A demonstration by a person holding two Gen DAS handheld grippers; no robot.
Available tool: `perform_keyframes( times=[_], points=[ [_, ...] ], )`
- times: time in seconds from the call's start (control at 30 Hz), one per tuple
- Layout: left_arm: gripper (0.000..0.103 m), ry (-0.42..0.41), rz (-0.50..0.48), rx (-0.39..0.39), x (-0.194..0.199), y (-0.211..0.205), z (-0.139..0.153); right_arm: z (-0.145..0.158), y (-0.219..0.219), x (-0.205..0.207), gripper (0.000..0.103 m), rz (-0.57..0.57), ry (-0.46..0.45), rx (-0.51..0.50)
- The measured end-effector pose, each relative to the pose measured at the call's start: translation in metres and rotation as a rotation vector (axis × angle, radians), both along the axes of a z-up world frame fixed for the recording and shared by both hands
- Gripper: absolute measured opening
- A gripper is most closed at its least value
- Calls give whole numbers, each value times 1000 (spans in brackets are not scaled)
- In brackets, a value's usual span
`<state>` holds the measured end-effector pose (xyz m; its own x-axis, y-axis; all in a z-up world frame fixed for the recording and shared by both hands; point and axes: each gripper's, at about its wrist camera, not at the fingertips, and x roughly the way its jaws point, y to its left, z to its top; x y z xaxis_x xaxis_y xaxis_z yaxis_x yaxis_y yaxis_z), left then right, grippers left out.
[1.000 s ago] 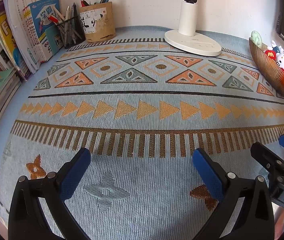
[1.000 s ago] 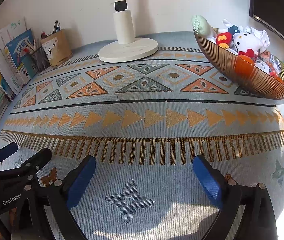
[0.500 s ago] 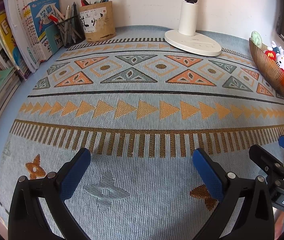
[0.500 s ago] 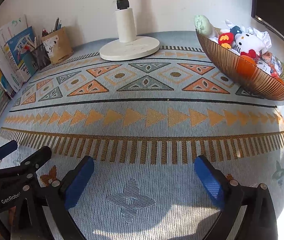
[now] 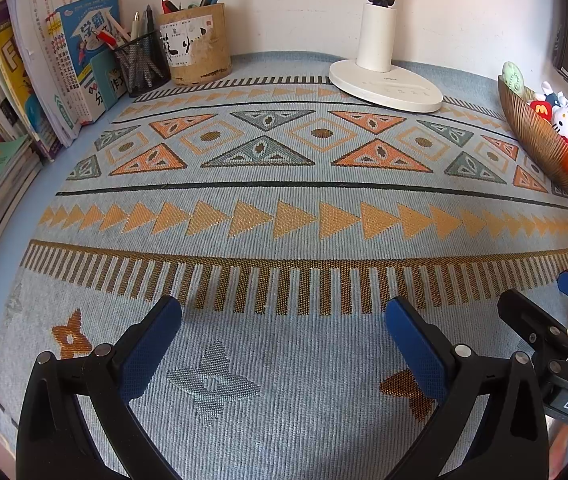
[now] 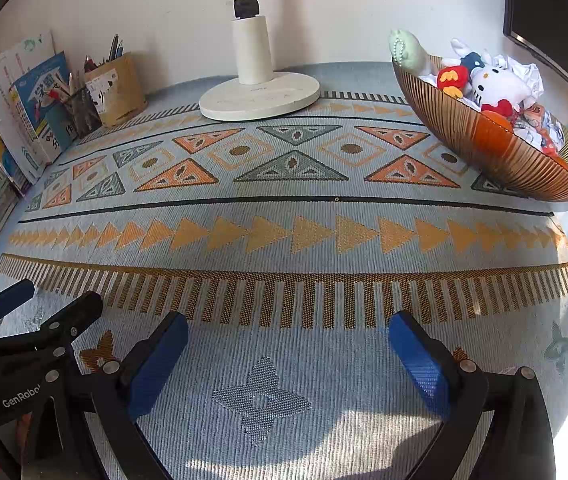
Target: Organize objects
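The ribbed amber glass bowl [image 6: 496,152] of plush toys [image 6: 496,80] sits far right; your left gripper [image 5: 284,338] and right gripper [image 6: 288,354] gape wide, holding nothing

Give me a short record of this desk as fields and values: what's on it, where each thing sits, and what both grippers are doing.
surface: patterned cloth
back left: upright books, mesh pen cup, tan pen holder
back centre: white lamp base
right: amber ribbed bowl holding plush toys
left gripper: open, empty, above the cloth
right gripper: open, empty, above the cloth
between the fingers: only bare cloth
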<state>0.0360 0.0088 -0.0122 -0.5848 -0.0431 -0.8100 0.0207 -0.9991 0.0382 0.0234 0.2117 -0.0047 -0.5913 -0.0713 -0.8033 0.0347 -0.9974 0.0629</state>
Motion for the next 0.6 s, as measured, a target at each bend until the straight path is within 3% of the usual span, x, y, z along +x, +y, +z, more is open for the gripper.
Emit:
perform_keyframes(
  times=[0.6],
  points=[
    [102, 5, -4, -13, 0, 1, 2, -1, 0, 0, 102, 2, -2, 4]
  ],
)
